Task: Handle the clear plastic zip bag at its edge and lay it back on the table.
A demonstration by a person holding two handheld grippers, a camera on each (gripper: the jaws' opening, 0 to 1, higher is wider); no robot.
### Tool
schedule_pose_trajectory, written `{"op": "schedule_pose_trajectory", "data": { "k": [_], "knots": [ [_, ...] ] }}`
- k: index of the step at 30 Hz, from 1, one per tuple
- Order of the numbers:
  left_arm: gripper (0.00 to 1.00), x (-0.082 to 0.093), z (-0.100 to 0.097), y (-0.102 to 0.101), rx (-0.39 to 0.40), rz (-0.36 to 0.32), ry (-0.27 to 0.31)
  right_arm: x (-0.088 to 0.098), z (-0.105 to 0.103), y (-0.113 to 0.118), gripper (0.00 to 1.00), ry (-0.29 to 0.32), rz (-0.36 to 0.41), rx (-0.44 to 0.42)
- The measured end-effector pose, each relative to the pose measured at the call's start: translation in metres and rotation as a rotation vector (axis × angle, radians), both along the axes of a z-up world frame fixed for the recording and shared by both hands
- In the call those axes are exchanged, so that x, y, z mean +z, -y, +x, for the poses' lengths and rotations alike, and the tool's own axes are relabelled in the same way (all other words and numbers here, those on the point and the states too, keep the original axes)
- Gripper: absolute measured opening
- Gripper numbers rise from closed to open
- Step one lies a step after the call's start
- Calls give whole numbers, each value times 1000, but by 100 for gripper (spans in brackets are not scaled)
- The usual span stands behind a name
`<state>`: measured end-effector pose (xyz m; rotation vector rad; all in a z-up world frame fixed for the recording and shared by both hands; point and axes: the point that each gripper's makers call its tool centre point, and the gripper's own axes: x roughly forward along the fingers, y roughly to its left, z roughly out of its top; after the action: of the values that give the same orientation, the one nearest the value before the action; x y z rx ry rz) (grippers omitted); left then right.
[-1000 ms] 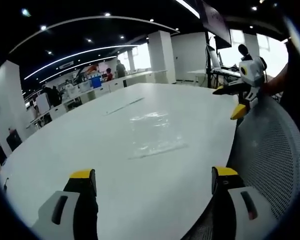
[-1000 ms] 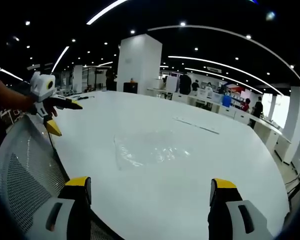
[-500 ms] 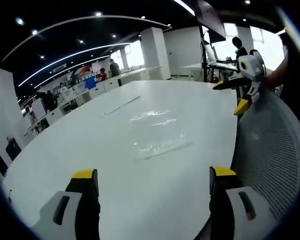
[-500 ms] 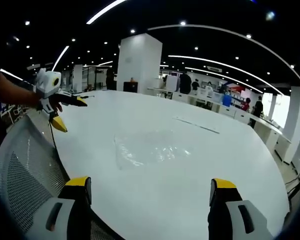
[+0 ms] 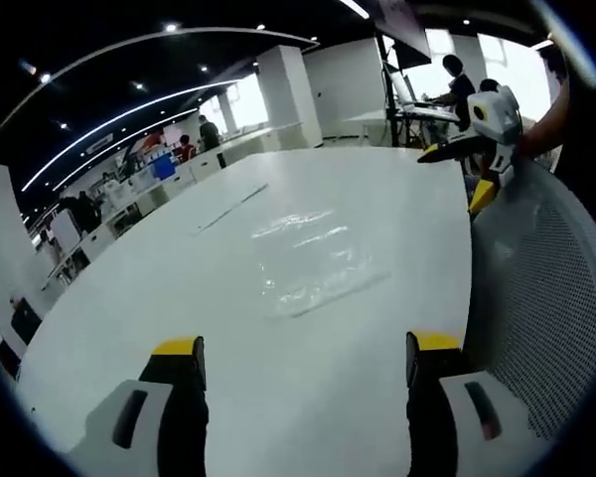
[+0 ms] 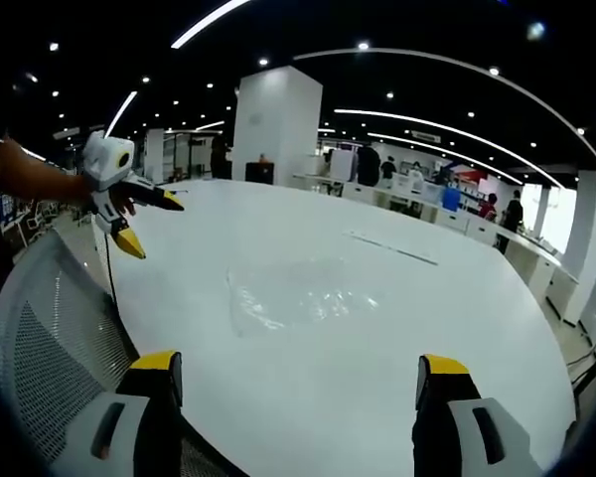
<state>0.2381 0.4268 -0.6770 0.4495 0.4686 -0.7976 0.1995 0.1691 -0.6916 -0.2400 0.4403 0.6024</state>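
A broad, smooth white table [image 5: 179, 268] with a rounded edge spreads out ahead of both grippers in a large office hall lit by ceiling strips; its glossy top catches pale reflections. Beside it, at the near edge, stands a grey mesh chair back [image 5: 546, 298], its fine perforated weave curving up along the table's rim; the same mesh shows low in the right gripper view [image 6: 40, 338].

The clear plastic zip bag [image 5: 313, 263] lies flat on the table, well ahead of both grippers and touched by neither. It is thin, crinkled and nearly see-through, marked out mainly by its shiny creases and a straight sealed edge; in the right gripper view it appears as a faint wrinkled patch [image 6: 298, 298] near the table's middle.

The left gripper [image 5: 296, 397] has grey jaws with yellow tips standing wide apart, nothing between them, hovering over the near part of the table. The right gripper [image 6: 296, 397] likewise holds its yellow-tipped jaws spread wide and empty above the table's near edge. Each also shows in the other's view, held in a hand above the chair back, with its yellow-tipped jaws spread: the right one [image 5: 467, 174] and the left one [image 6: 144, 219].
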Motion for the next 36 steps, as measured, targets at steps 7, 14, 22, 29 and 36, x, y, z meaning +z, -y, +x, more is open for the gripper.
{"op": "schedule_pose_trajectory", "data": {
  "k": [7, 14, 22, 29, 36],
  "knots": [
    [80, -1, 11, 1, -37, 32, -3, -1, 2, 3, 98, -1, 6, -7],
    [78, -2, 22, 3, -87, 77, 5, -3, 2, 5, 98, -6, 5, -12],
    [76, -11, 33, 3, -140, 130, 1, -5, 1, 5, 98, -12, -4, -10],
    [74, -19, 37, 2, -176, 156, -15, -6, 0, 5, 98, -20, -7, -9],
    [70, -24, 39, 4, -226, 194, -7, -6, -1, 3, 98, -26, -15, -5]
  ]
}}
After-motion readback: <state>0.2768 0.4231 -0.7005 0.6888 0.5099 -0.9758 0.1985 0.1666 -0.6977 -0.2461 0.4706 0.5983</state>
